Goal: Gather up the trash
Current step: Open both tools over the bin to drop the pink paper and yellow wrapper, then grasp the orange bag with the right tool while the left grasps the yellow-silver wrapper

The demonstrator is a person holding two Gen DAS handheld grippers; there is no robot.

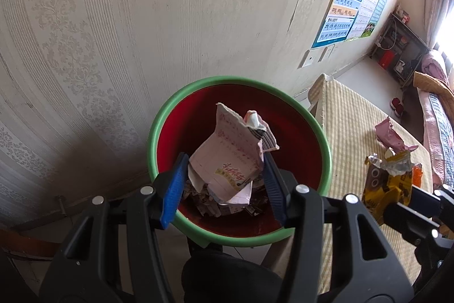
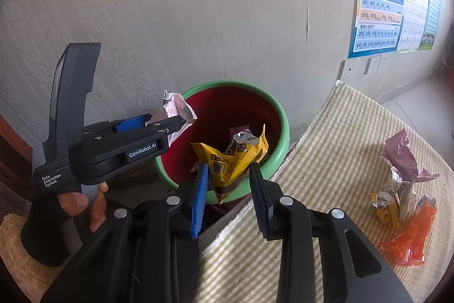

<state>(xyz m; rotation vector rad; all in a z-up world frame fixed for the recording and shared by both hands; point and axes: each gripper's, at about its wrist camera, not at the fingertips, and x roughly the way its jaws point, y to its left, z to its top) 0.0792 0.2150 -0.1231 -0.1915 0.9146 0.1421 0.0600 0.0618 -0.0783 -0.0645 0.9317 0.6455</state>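
A red bin with a green rim (image 1: pixel 181 104) (image 2: pixel 279 115) stands by the wall beside a table. My left gripper (image 1: pixel 224 161) is shut on a crumpled pink wrapper (image 1: pixel 227 152) and holds it over the bin; it also shows in the right wrist view (image 2: pixel 181 110). My right gripper (image 2: pixel 228 169) is shut on a yellow snack wrapper (image 2: pixel 229 163) at the bin's near rim; that wrapper also shows in the left wrist view (image 1: pixel 388 183). Paper scraps (image 1: pixel 204 200) lie in the bin.
The table has a checked yellow cloth (image 2: pixel 326 161) (image 1: pixel 351 127). On it lie a mauve wrapper (image 2: pixel 403 155) (image 1: pixel 391 135), a small yellow and silver wrapper (image 2: pixel 391 203) and an orange wrapper (image 2: pixel 411 234). A papered wall (image 1: pixel 142 19) with posters (image 2: pixel 380 4) stands behind the bin.
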